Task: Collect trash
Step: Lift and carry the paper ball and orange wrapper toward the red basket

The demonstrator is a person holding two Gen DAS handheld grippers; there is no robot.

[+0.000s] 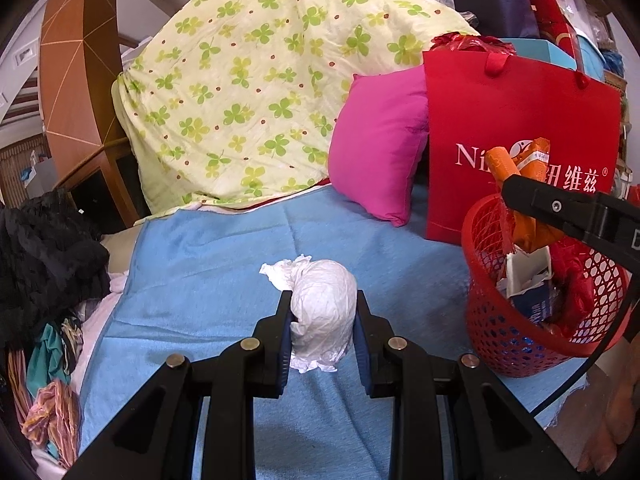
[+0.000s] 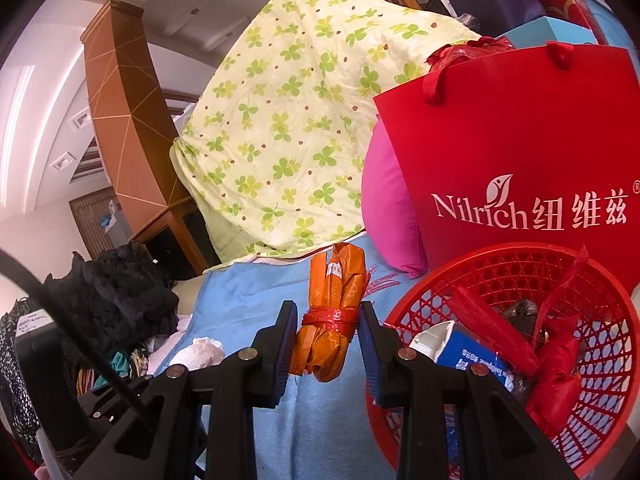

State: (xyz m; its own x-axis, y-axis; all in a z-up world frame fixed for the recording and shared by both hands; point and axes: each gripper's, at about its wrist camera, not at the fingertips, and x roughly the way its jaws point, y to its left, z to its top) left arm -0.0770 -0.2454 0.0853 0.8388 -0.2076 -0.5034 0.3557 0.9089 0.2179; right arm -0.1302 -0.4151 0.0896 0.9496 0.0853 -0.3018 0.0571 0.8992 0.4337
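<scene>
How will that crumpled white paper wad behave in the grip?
The white paper wad, held in the left hand-held gripper, looks creased and hollow: probably light and crushable. Its loose torn edges suggest it may deform or shed rather than slip. Likely won't roll far.

**A crowded bedroom in a home**

The place was a lived-in bedroom. A blue sheet covered the bed in the lower centre, with a clover-print quilt and a pink pillow behind it. Dark clothes lay heaped at the left edge, and a wooden cabinet stood in the upper left.
</scene>
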